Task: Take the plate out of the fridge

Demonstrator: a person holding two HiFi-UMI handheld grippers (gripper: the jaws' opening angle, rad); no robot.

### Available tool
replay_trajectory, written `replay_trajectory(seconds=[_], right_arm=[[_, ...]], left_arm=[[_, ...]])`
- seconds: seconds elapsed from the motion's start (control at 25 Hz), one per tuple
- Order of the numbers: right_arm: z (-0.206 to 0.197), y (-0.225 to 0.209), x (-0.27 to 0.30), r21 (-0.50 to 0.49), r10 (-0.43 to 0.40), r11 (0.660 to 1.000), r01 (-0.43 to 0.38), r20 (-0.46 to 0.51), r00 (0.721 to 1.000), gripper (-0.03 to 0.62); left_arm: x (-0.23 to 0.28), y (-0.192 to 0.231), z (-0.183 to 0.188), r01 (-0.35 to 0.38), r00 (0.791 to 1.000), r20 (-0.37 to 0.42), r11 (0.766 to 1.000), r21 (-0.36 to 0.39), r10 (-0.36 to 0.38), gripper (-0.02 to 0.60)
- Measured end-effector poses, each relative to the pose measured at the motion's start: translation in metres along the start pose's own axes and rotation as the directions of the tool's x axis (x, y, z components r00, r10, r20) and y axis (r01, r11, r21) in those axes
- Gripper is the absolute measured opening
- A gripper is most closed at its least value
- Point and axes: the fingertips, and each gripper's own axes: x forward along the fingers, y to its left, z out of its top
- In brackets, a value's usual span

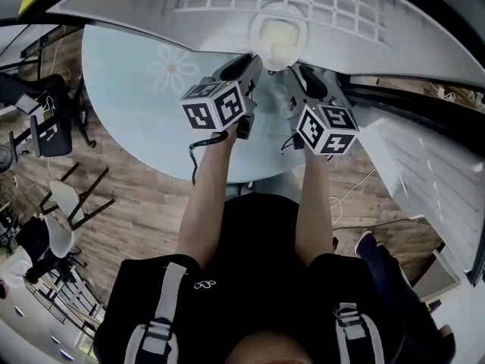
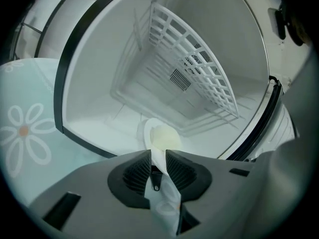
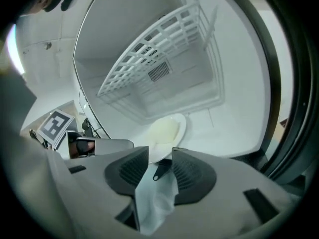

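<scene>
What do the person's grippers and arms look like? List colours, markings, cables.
The left gripper and right gripper are grey with black ribbed pads; each bears a cube of black-and-white square markers. A black cable hangs from the left. The forearms are unsleeved.

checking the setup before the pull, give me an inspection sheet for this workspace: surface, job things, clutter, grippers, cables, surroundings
surface: pale round table with a flower print, in front of the fridge.
job's things: white plate lies flat on the floor of the open fridge, under a wire shelf.
clutter: nothing seen.
grippers: left gripper and right gripper both open, with the plate's near rim at their tips, not pinched.
cables: black cable hangs from the left gripper; pale cable lies on the floor.
surroundings: wood floor, chairs at left.
</scene>
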Motion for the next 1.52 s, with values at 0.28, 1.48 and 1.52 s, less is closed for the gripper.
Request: replay_trajectory(seconds=[0.28, 1.48, 1.52], right_arm=[[-0.003, -0.008, 0.017, 0.053, -0.03, 0.998, 0.031, -0.011, 0.999, 0.15], [0.006, 0.017, 0.003, 0.238, 0.059, 0.969, -0.066, 0.034, 0.998, 0.081], [0.006, 0.02, 0.001, 0.232, 0.065, 0.97, -0.072, 0.035, 0.997, 0.081]], left_arm=[[0.013, 0.011, -0.004, -0.011, 1.0, -0.014, 1.0, -0.029, 0.011, 0.1], [-0.018, -0.004, -0.008, -0.075, 0.996, 0.034, 0.996, -0.053, 0.077, 0.104], [-0.022, -0.005, -0.008, -0.081, 0.996, 0.038, 0.995, -0.051, 0.083, 0.104]])
